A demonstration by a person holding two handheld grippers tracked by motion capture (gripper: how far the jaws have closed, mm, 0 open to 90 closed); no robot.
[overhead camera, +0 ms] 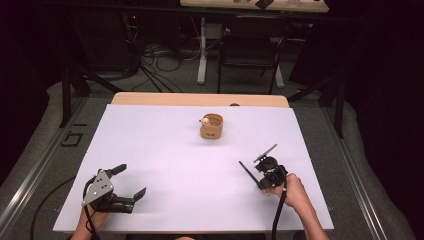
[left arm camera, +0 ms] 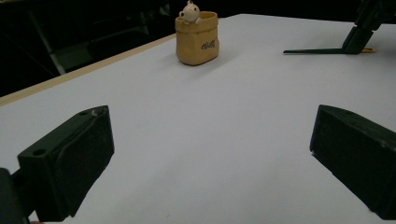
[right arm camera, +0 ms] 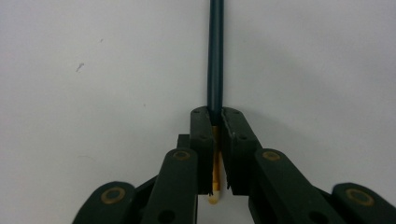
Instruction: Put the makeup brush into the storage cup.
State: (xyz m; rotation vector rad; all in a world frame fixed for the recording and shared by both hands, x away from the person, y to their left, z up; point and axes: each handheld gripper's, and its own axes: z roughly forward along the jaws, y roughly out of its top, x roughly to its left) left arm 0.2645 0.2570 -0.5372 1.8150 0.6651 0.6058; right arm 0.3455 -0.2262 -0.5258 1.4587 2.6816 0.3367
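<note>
White table (overhead camera: 165,165) — dark room, black chair (overhead camera: 250,50) behind.

A: Table (overhead camera: 150,165) noted with a white surface; a strip of pale wood showed along its far edge.

B: What lay on it?

A: A small tan pouch (overhead camera: 211,126) stood upright toward the far middle, with a little cream figure (left arm camera: 190,11) peeking over its rim. Nearer the right side, a thin dark pencil (overhead camera: 248,172) rested with its tip on the white surface. In the right gripper view its yellowish end showed.

B: Pouch and pencil touching?

A: No, well apart.
</note>
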